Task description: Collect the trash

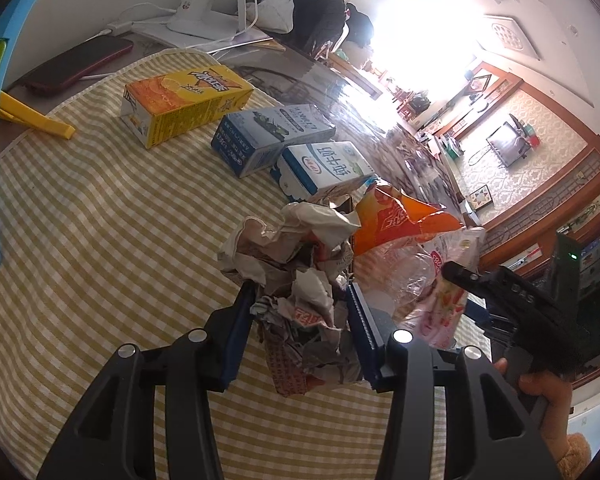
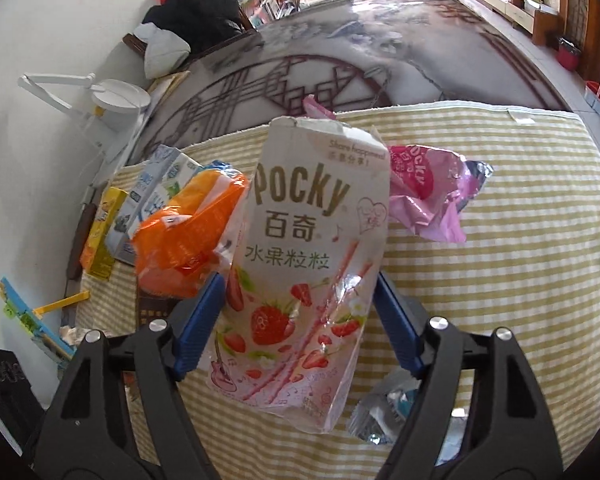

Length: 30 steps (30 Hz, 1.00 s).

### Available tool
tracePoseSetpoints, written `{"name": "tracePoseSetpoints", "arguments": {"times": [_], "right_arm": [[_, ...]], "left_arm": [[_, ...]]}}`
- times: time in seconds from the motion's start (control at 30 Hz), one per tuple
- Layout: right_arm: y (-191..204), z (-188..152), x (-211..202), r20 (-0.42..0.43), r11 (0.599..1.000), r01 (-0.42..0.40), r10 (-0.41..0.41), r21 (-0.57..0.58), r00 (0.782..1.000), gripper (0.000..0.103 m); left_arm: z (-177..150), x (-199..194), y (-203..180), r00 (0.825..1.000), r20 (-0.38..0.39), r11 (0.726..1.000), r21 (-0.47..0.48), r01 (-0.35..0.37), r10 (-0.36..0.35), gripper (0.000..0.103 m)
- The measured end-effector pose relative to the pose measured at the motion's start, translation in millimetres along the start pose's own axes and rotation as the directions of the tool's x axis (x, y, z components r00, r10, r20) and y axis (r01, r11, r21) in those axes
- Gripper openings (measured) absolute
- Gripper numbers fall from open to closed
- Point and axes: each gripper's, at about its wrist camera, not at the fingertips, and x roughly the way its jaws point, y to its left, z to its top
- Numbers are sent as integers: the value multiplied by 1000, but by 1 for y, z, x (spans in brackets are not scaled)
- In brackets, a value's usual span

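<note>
My left gripper (image 1: 300, 292) is shut on a wad of crumpled printed paper (image 1: 296, 264) that sits on the yellow checked cloth (image 1: 120, 240). Its blue pads press the wad from both sides. My right gripper (image 2: 300, 280) has a white and pink Pocky box (image 2: 308, 240) with strawberry pictures between its blue pads, and both pads touch the box's sides. In the left wrist view the same Pocky box (image 1: 440, 308) shows just right of the paper wad. An orange wrapper (image 2: 188, 240) lies against the box's left side.
A pink Pocky bag (image 2: 428, 188) lies beyond the box and a silver wrapper (image 2: 384, 416) near its right. A yellow carton (image 1: 184, 104), a blue carton (image 1: 268, 136) and a milk carton (image 1: 324, 168) lie in a row. A phone (image 1: 80, 64) and white lamp (image 2: 116, 100) stand off the cloth.
</note>
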Motion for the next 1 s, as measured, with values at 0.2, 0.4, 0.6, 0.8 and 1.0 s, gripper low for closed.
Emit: {"name": "tracePoseSetpoints", "arguments": {"times": [0.2, 0.4, 0.6, 0.8, 1.0], "right_arm": [[-3, -7, -28, 41, 999, -49, 48, 16, 998, 74], [0, -22, -68, 115, 998, -26, 33, -59, 993, 74], [-5, -30, -97, 180, 987, 55, -27, -148, 983, 74], [-13, -36, -116, 264, 961, 163, -100, -225, 959, 74], [-27, -38, -123, 329, 935, 238, -145, -263, 933, 74]], "left_arm": [[-1, 0, -4, 1000, 3, 1000, 24, -15, 15, 44], [-4, -7, -21, 998, 61, 992, 117, -39, 32, 44], [-7, -5, -29, 997, 63, 985, 165, -44, 34, 44], [-13, -10, -43, 991, 113, 965, 244, -96, 70, 44], [-17, -5, -46, 989, 114, 955, 267, -127, 99, 44]]}}
